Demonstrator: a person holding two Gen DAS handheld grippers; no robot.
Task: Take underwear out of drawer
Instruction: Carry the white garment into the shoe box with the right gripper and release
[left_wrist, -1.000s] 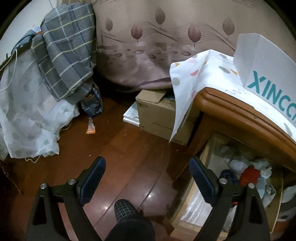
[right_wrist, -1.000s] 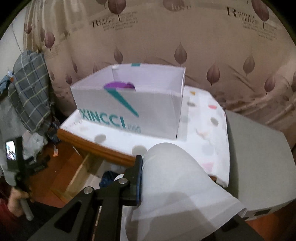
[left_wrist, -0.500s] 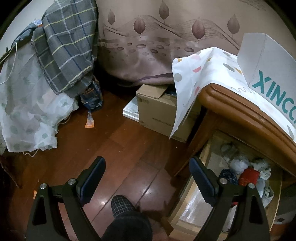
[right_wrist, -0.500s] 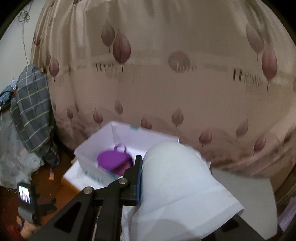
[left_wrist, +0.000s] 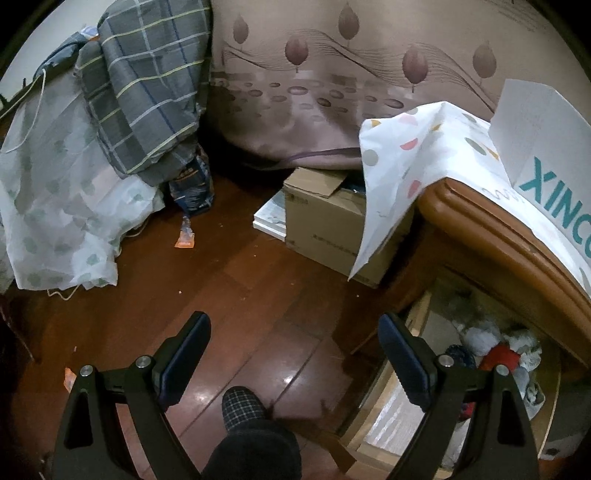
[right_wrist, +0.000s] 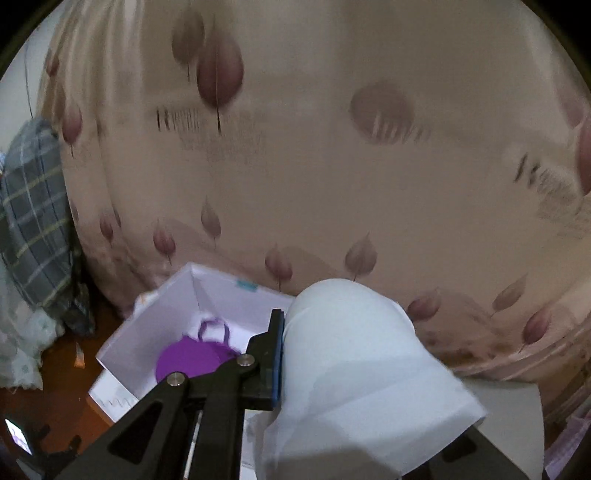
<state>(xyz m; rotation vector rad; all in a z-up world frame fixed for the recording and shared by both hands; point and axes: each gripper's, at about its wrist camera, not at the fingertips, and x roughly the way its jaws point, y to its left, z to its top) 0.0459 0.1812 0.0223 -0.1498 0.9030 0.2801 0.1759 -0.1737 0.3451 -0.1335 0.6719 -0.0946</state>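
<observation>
Right wrist view shows the underwear (right_wrist: 354, 373), a pale, thin white piece, already out of the drawer: our right gripper (right_wrist: 286, 354) has its fingers pressed together on the fabric, which drapes over the far finger and hides it. We hold it high, beside the white box (right_wrist: 166, 321) on the cabinet top, where a purple piece (right_wrist: 188, 356) already lies. So we judge this piece's lift done; dropping it into the box looks like what is left.

From the left wrist, our left gripper (left_wrist: 293, 354) hangs over the floor (left_wrist: 229, 288) with fingers spread wide and nothing between them. The drawer (left_wrist: 417, 325) stands open at lower right, and bundled clothes (left_wrist: 495, 350) lie inside, so more may remain to take.
</observation>
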